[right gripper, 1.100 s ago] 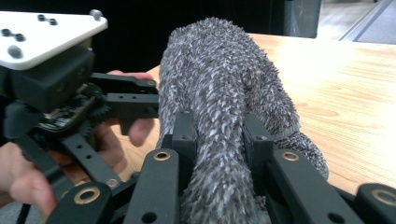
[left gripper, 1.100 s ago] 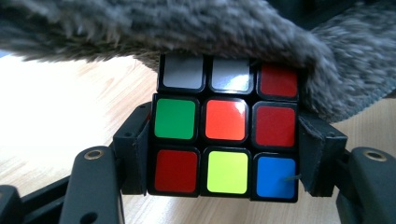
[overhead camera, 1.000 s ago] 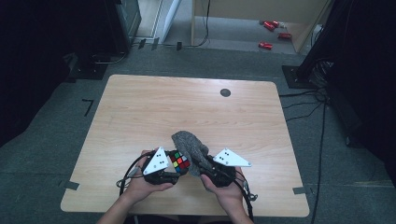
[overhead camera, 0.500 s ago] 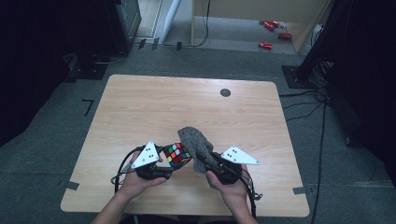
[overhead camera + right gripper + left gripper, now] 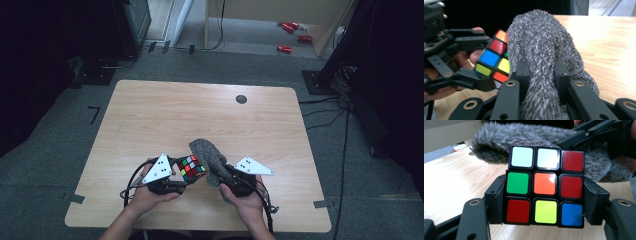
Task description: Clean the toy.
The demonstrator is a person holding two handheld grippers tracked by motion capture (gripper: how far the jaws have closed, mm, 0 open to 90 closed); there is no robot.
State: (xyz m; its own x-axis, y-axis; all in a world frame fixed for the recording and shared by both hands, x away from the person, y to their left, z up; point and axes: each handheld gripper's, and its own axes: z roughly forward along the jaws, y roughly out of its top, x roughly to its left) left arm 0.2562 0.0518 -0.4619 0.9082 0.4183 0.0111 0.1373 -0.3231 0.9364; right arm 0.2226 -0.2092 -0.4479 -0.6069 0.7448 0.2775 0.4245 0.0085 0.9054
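Observation:
In the high view both grippers meet near the table's front edge. My left gripper (image 5: pixel 185 176) is shut on a scrambled colour cube (image 5: pixel 192 167); in the left gripper view its pads clamp the cube (image 5: pixel 545 188) on both sides, showing white, red, green, orange, yellow and blue stickers. My right gripper (image 5: pixel 218 173) is shut on a grey fuzzy cloth (image 5: pixel 209 154). In the right gripper view the cloth (image 5: pixel 541 47) bulges up between the jaws and lies against the cube (image 5: pixel 495 53), covering its right side. The cloth (image 5: pixel 504 142) hangs behind the cube's top.
The wooden table (image 5: pixel 200 115) has a small black round mark (image 5: pixel 241 99) at the back right. Cables trail from both grippers over the front edge. Red items (image 5: pixel 288 27) lie on the floor beyond the table, and dark equipment stands at both sides.
Both grippers have turned a little, so their grey plates have drawn apart. The cloth has shifted slightly against the cube. Both grips are unchanged.

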